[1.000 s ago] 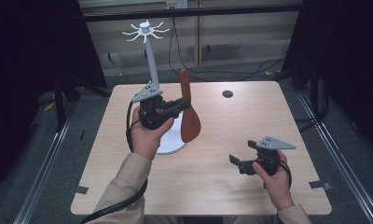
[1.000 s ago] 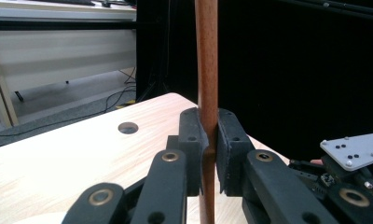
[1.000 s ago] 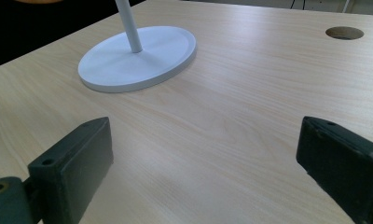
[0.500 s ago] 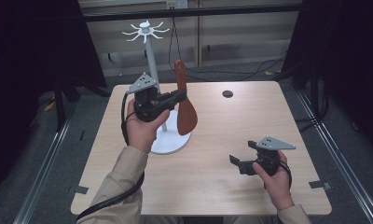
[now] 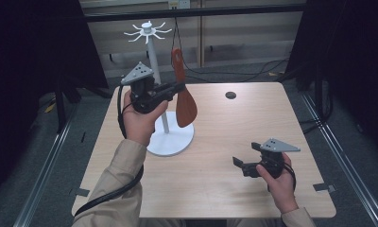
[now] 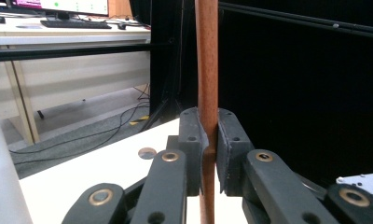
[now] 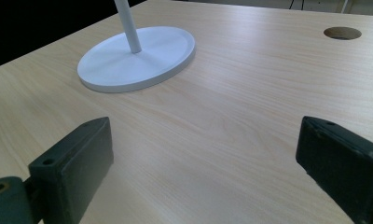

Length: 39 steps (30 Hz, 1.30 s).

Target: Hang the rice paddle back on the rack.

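A: Item one, nearest you: your right gripper [image 5: 247, 166] is resting low over the table [image 5: 234, 198], jaws standing wide apart with nothing between them. Is that where you are wanting it?

B: You are doing fine leaving it parked there, well apart from the work.

A: Item two: your left gripper [image 5: 180, 87] is clamping the wooden spatula [image 5: 184, 106] by its handle, pads pressing both sides of the shaft [image 6: 206, 70]. The spatula is hanging upright, blade down, clear of the tabletop and just beside the pole of the white rack [image 5: 155, 71].

B: You are carrying it toward the hooks [image 5: 147, 31] at the top, by my reading. Keep the handle vertical while you are raising it, and bring its top end level with a hook before moving sideways.

A: Item three, farther off: the rack's round base [image 7: 138, 58] is sitting flat on the table.

B: Avoid nudging the pole; the rack is looking light enough to tip.
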Available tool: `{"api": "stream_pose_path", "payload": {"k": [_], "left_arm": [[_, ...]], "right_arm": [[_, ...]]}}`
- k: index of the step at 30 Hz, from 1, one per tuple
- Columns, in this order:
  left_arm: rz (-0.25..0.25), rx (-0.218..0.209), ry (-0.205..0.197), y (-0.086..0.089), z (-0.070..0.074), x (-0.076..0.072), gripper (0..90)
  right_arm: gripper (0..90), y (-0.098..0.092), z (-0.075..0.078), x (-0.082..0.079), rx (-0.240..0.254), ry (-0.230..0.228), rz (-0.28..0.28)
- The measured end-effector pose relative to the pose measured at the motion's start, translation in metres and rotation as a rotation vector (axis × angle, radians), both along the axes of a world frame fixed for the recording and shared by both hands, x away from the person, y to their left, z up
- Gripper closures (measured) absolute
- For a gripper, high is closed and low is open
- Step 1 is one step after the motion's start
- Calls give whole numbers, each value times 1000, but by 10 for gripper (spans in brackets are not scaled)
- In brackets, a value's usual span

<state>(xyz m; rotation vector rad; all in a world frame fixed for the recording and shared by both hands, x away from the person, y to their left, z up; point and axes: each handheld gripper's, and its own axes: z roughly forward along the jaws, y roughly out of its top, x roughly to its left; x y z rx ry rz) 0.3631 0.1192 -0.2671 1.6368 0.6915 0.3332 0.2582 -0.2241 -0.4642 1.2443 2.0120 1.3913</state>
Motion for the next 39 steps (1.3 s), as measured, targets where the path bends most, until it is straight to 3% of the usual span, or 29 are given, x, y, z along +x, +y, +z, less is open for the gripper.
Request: {"api": "stream_pose_path", "payload": {"k": [21, 39], "left_arm": [[53, -20, -12, 8, 17, 15, 824], [93, -26, -2, 14, 17, 25, 824]], "right_arm": [[35, -1, 0, 0, 2, -5, 1], [34, -1, 1, 0, 6, -3, 4]]}}
